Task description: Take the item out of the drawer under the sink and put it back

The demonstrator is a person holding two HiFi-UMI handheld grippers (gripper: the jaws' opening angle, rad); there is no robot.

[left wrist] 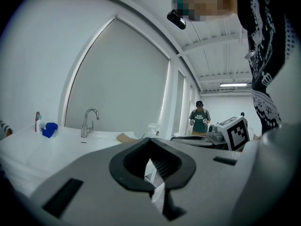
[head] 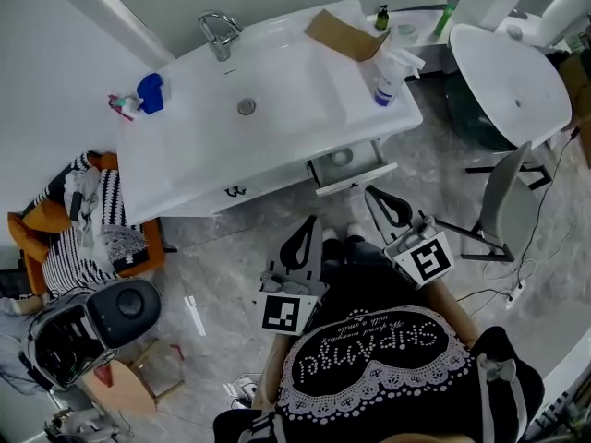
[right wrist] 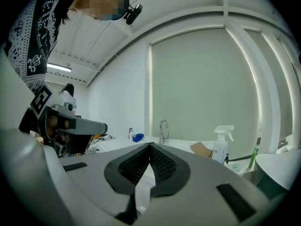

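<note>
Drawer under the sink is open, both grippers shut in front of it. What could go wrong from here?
1. The left gripper and right gripper are both shut; reaching into the drawer like that would likely shove the round item rather than grasp it.
2. The spray bottle stands near the counter edge right above the drawer; a gripper approaching high could tip it.
3. The drawer looks only partly open, so entry may be tight.

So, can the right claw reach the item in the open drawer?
Probably yes: the drawer stands open, the item shows, and nothing blocks the right claw, though its jaws are shut.
</note>
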